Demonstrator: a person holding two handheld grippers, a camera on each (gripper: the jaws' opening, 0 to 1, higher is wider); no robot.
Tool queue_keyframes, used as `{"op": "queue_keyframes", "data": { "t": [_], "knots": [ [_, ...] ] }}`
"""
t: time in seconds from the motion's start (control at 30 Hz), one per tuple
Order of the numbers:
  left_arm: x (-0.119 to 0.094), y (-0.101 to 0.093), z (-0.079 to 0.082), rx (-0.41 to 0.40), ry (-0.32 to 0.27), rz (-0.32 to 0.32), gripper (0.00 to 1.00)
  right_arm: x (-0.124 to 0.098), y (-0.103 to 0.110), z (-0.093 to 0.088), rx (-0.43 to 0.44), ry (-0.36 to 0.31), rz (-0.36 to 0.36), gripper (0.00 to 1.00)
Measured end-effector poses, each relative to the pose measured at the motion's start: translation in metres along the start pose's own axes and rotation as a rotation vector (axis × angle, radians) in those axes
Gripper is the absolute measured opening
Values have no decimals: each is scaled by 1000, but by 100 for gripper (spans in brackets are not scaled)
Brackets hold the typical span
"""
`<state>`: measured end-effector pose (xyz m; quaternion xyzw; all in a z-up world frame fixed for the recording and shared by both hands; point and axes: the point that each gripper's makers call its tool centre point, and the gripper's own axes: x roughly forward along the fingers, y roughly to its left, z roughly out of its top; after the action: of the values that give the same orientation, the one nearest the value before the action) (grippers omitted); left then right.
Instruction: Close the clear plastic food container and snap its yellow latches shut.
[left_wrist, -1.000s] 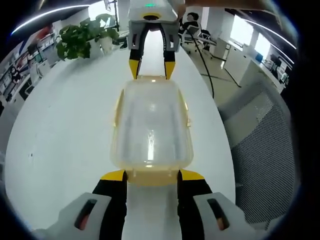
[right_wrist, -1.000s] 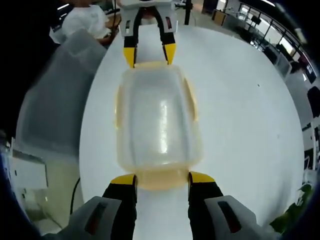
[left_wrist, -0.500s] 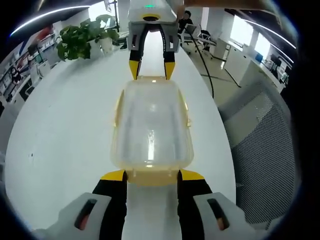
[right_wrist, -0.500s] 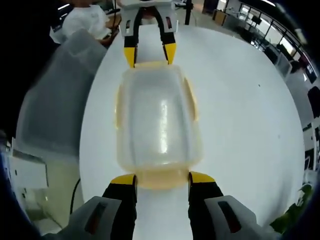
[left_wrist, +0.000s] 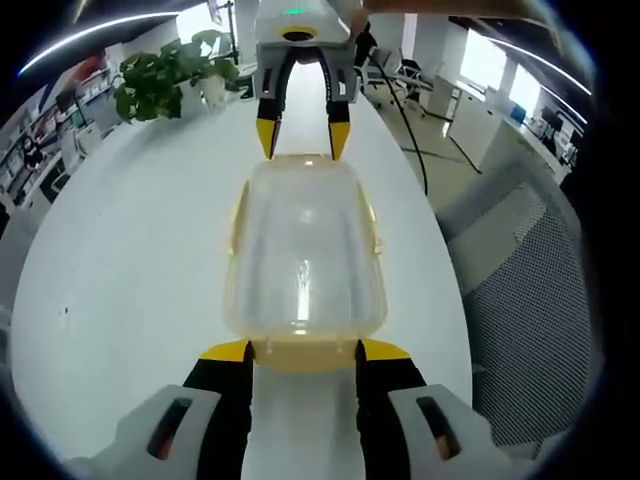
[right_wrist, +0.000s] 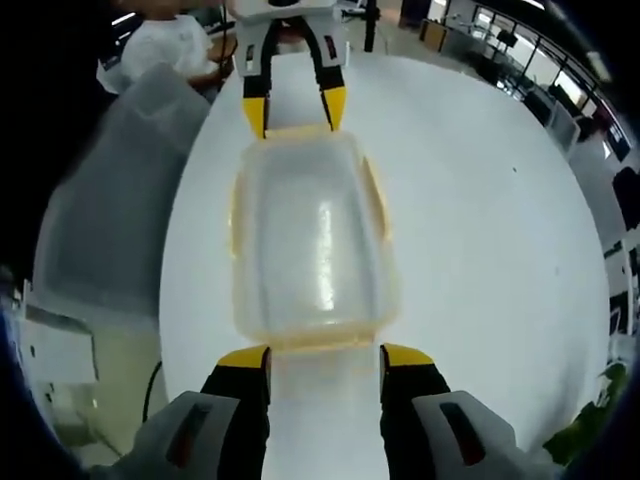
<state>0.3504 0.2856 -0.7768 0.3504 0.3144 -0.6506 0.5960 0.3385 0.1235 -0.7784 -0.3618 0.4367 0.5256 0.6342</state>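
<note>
While the clear plastic food container (left_wrist: 303, 258) lies lengthwise on the white table (left_wrist: 130, 250) with its lid down on top, the left tool (left_wrist: 302, 350) stands at its near short end in the left gripper view, its yellow-tipped jaws spread to either side of the yellow latch (left_wrist: 303, 352) there, close beside it, though whether they touch it I cannot tell; at the far short end the right tool (left_wrist: 303, 152) faces back, jaws likewise apart, tips at the container's rim; in the right gripper view the same container (right_wrist: 312, 238) runs away from the right tool (right_wrist: 325, 354), whose jaws are spread and flank the near end latch (right_wrist: 320, 350), and the left tool (right_wrist: 295, 112) sits at the far end with its jaws open; yellow side latches (right_wrist: 377, 205) lie along the long edges; a potted plant (left_wrist: 160, 75) stands on the table beyond, and a mesh office chair (left_wrist: 520, 290) sits just beside the table's edge
</note>
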Motion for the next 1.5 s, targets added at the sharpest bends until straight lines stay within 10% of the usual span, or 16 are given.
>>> {"op": "queue_keyframes", "data": {
  "t": [0.7, 1.5],
  "knots": [
    [-3, -3, -1, -16, -1, 2, 42, -3, 7, -1, 36, 7, 6, 40],
    [-9, 5, 0, -369, -49, -4, 41, -12, -2, -5, 267, -76, -26, 37]
  ]
}}
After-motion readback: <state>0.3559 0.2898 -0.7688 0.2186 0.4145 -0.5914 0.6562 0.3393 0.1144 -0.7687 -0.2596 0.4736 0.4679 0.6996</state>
